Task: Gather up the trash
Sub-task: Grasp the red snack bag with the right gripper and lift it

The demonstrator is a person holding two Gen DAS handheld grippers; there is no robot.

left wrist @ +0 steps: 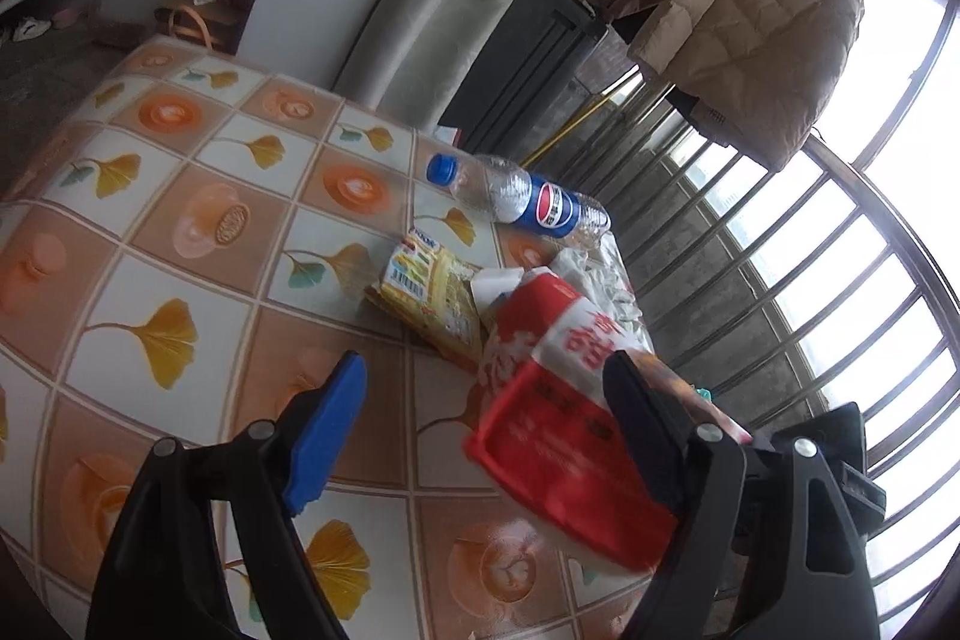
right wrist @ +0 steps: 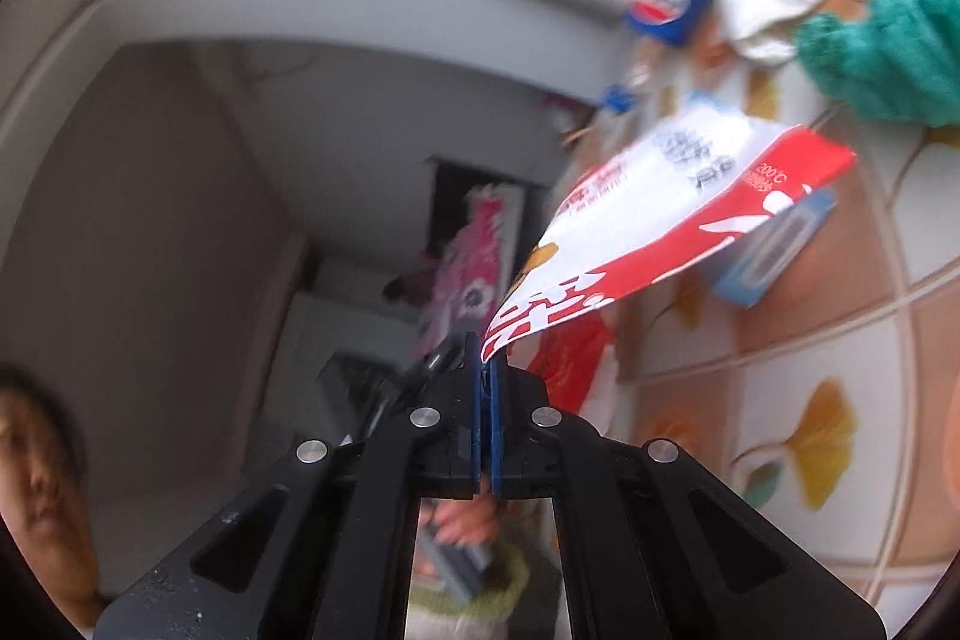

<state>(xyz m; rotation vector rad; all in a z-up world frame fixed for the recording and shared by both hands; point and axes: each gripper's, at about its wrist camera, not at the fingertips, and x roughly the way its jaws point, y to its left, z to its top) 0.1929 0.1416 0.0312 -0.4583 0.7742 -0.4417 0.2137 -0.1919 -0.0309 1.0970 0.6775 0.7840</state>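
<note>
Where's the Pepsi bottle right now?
In the left wrist view the Pepsi bottle lies on its side at the table's far edge, just beyond the yellow wrapper, near the window bars.

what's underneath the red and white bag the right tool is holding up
Under the lifted red and white bag lie a blue and white box and another red wrapper on the table. Anything further beneath is covered.

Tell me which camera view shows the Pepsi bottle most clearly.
The left wrist view shows it best: the Pepsi bottle lies on its side on the table, sharp and whole, with blue cap and label readable. In the right wrist view it is blurred near the top edge; mainly the blue label can be made out.
</note>
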